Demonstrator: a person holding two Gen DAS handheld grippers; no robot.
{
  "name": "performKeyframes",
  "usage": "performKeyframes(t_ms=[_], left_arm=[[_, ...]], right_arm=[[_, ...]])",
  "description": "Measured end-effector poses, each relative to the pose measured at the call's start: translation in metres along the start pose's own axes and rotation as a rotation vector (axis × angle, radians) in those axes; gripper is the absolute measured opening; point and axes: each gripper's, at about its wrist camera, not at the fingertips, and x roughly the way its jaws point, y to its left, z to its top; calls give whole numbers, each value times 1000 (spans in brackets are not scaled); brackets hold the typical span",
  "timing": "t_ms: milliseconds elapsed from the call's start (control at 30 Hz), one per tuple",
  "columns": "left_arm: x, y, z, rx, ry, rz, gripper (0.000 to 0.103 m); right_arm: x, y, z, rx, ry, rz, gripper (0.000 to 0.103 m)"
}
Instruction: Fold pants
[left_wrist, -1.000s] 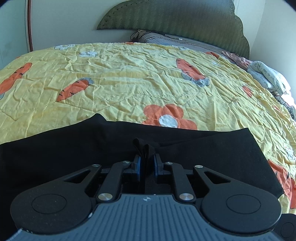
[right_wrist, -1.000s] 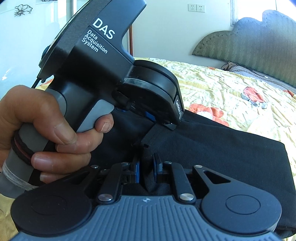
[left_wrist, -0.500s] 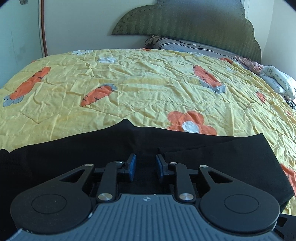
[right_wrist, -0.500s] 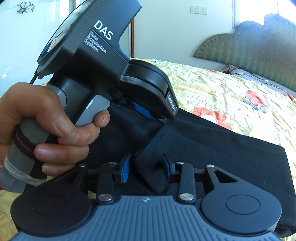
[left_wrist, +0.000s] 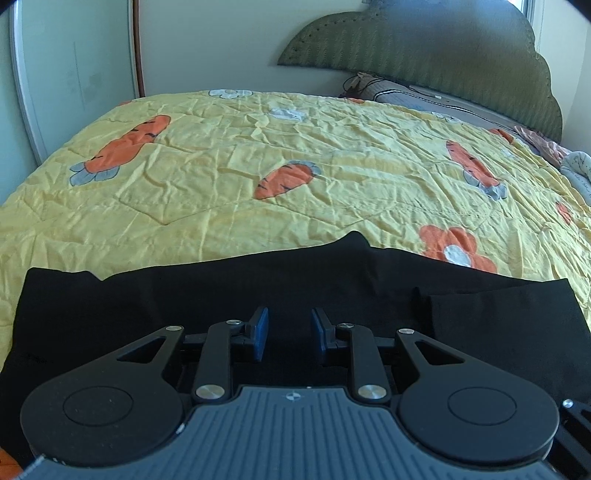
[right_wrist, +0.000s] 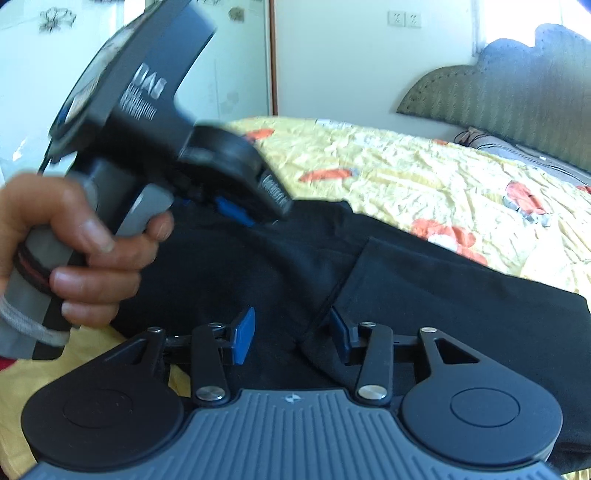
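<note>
Black cloth, the pants (left_wrist: 155, 306), lies folded flat across the near edge of the yellow quilt (left_wrist: 295, 177). A second ago both my tongs pinched it; now my left gripper (left_wrist: 288, 332) stands spread and empty, and my right gripper (right_wrist: 291, 332) is opening over a loose fold. This fold looks finished.

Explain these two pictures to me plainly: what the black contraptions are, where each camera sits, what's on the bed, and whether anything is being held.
No robot here: a person holds a two-finger gripper in each hand, each with a camera looking along its fingers. One picture looks over the left gripper, the other over the right gripper, which also sees the left hand gripping its handle. Black pants lie folded on a yellow bedspread printed with carrots. Neither gripper holds anything: the left's jaws stand apart, the right's are opening with a fold edge loose between them.
</note>
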Motion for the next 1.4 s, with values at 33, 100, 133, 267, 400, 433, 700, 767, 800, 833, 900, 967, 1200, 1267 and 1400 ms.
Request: performKeyframes(t_ms=[33,100,133,267,400,433,700,767,800,833,900,967,1200,1267,1400], left_arm=[[-1,4,-1,-5,3,10,33],[-6,14,-3,-17,10,26,33],[-9,20,-4,-24,14,37,34],[-34,50,-9,-63,-5,69,44],[-62,80,-13,-86,-47,144,53],[-68,88,-14,-98,-52,163,56],[-92,147,-31,-239,-19,203,61],[-96,158,-39,-282,-4,184,61],[-98,164,-42,-304,6,168,61],[-99,169,-45,-330,16,151,61],[-102,179,-50,-388,36,105,61],[-104,188,-55,-450,59,44,61],[-92,201,-69,-638,135,-175,63],[-84,204,-74,-694,149,-220,66],[-74,211,-83,-814,165,-288,71]], right_arm=[[-2,3,3,-10,-13,6,43],[-6,14,7,-61,-34,17,43],[-6,21,10,-97,-40,24,43],[-1,58,16,-269,-65,64,43],[8,91,16,-387,-68,147,43],[10,99,15,-416,-70,163,43],[25,148,1,-666,-67,179,43],[27,156,-5,-712,-59,150,43],[27,163,-10,-740,-59,129,43],[28,168,-15,-773,-61,105,43],[24,177,-21,-820,-48,88,46],[22,183,-28,-865,-46,77,47],[21,171,-21,-804,-144,5,57],[20,162,-12,-749,-143,9,60],[21,150,3,-622,-118,40,64]])
